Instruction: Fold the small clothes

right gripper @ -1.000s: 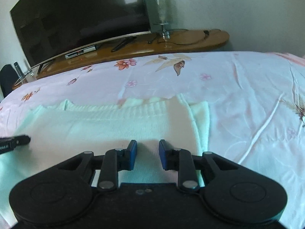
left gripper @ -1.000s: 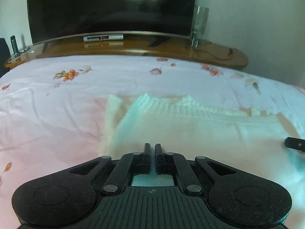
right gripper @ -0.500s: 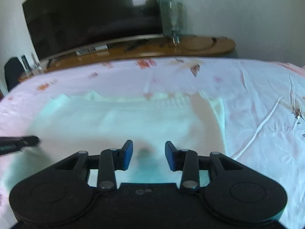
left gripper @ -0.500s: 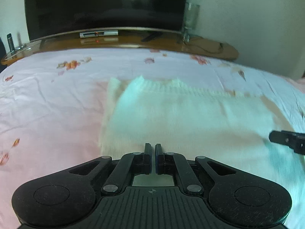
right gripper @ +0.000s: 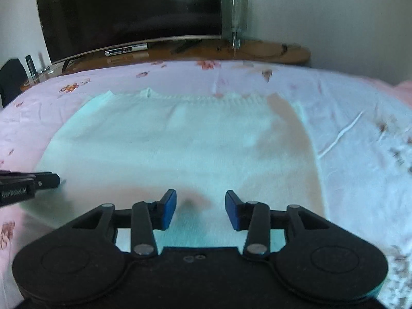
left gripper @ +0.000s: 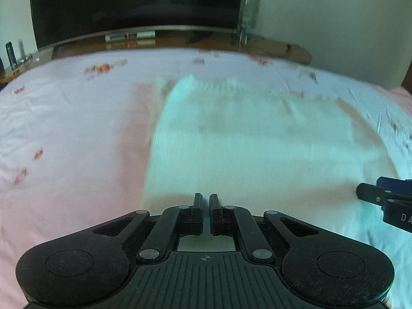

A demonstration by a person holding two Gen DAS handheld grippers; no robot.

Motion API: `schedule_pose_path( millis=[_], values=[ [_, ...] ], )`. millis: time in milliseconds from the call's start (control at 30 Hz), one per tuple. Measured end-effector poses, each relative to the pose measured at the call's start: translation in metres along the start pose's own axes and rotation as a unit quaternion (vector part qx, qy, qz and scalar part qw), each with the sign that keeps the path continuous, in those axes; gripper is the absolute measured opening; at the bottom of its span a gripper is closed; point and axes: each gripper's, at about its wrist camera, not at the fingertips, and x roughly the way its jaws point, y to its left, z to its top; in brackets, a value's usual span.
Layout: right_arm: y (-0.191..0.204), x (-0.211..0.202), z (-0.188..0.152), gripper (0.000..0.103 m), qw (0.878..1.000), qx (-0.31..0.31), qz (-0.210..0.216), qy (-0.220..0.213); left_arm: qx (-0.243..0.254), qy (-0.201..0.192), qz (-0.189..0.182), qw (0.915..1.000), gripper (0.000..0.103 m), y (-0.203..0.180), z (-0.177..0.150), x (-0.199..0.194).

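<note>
White knit sweater: lies flat on the pink floral bedsheet, ribbed hem toward the television. Left gripper: jaws together, nothing visible between them, over the sweater's near edge. Right gripper: jaws opening, empty, above the sweater.

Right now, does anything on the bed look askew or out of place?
Nothing stands out. The white knitted sweater lies flat and squarely folded on the pink floral bedsheet, sleeve tucked along its right edge. Motion blur hides finer wrinkles.
</note>
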Motion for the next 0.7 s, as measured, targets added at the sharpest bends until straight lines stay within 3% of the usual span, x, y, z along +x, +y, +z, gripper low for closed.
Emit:
schedule_pose_path(
  millis=[100,267,333,467,700],
  values=[
    [-0.009,0.012,-0.018,0.045,0.999,0.003,-0.016,0.039,0.024,-0.015,0.009,0.9996,0.004,-0.004,-0.009,-0.001],
    [-0.01,-0.005,-0.014,0.046,1.0,0.007,-0.015,0.021,-0.013,-0.004,-0.007,0.9999,0.004,-0.001,-0.006,-0.019],
    [-0.01,-0.014,-0.016,0.049,1.0,0.01,-0.018,0.006,0.0,-0.007,0.003,1.0,0.004,-0.004,-0.012,-0.019],
    [-0.022,-0.001,-0.029,0.05,0.998,0.024,-0.033,0.038,0.011,-0.011,0.015,0.9998,0.004,-0.005,-0.02,-0.012],
    [-0.03,-0.015,-0.024,0.052,0.998,0.053,-0.004,0.026,-0.022,-0.004,-0.003,0.9998,0.004,-0.003,-0.009,-0.024]
  ],
)
